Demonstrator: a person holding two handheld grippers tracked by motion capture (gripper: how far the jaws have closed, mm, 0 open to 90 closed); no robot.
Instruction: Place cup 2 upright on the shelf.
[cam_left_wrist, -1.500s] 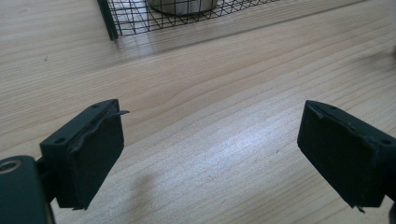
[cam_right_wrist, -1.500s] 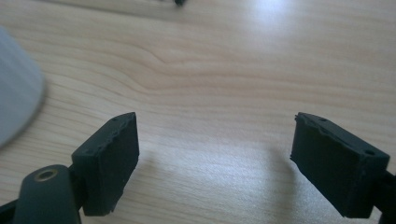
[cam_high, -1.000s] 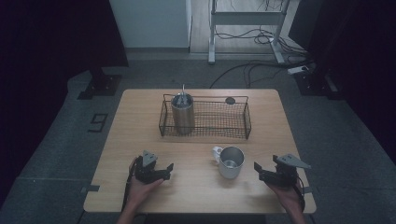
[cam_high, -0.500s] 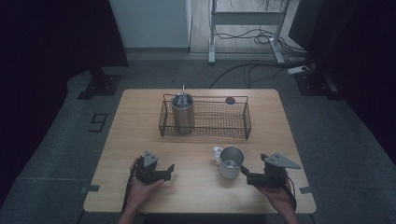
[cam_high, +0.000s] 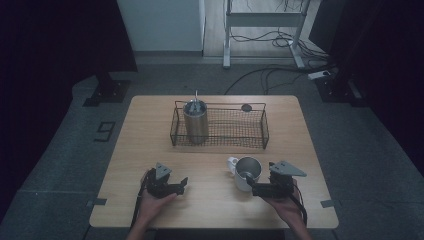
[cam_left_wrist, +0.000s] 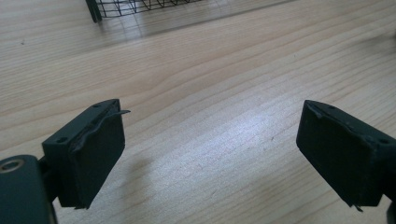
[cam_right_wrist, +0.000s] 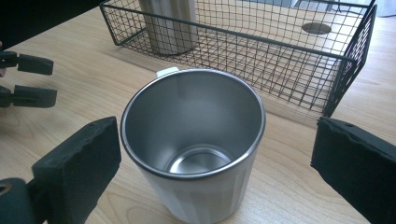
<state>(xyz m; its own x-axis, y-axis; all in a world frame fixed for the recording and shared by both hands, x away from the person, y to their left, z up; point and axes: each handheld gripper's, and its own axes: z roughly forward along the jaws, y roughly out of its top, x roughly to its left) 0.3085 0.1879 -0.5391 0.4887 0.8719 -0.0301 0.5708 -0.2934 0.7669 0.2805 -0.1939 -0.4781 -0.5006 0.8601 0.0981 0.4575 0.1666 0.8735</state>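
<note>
1. Seen from the high view, a steel mug (cam_high: 247, 172) stands lower centre on the tabletop (cam_high: 210, 197), right tongs (cam_high: 256, 189) beside it, left tongs (cam_high: 181, 184) lower left.
2. Left gripper view: left tongs (cam_left_wrist: 210, 154) spread apart over bare wood.
3. Right gripper view: right tongs (cam_right_wrist: 215, 163) gape around the mug (cam_right_wrist: 194, 140), not touching. It looks rigid, light, slippery; grip across the body below the rim. No writing legible.

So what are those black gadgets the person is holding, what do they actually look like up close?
Each hand holds a black gripper: the left gripper and the right gripper. Each ends in two blocky black jaws faced with flat, slightly worn rubbery pads, and small screw holes show on the jaw tops. A grey three-cornered plate sits on top of each, and a dark cable trails back past the wrist. No sleeves are visible.
</note>
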